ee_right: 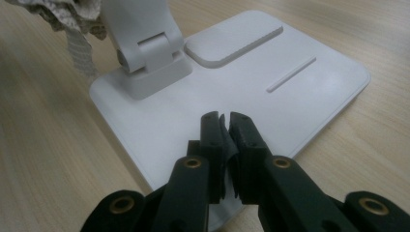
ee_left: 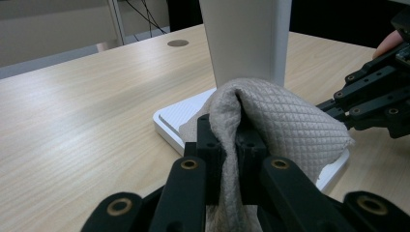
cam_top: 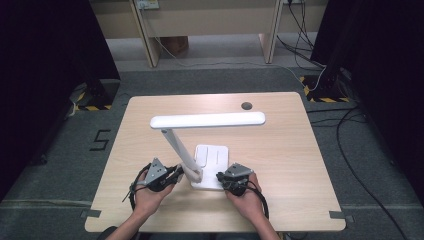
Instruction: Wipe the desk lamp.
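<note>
My left gripper (ee_left: 231, 133) has its two black jaws clamped on a folded beige quilted cloth (ee_left: 285, 121), which bulges up and over the jaw tips and drapes to their right. Straight ahead of those jaws, the cloth sits against the foot of the white slanted arm (ee_left: 246, 41) of a white plastic desk lamp, just above the near corner of the lamp's flat square white base (ee_left: 179, 113). From the high view I see the same thing: the left gripper (cam_top: 176, 173) points at the lamp's hinge, with the cloth (cam_top: 192, 172) between it and the arm.

My right gripper (ee_right: 224, 123) has its jaws brought together with only a sliver of gap at the tips and nothing between them. They hover low over the near edge of the lamp base (ee_right: 251, 92); I cannot tell whether the tips touch it. Ahead and to their left stands the hinge block (ee_right: 147, 60), and beyond it a scrap of the cloth (ee_right: 72, 24) hangs. In the high view the right gripper (cam_top: 222, 177) sits at the base's near right corner, just beside the left one, on the pale wooden table (cam_top: 280, 150). The lamp's long white head bar (cam_top: 207, 120) lies level, farther out beyond both grippers.
</note>
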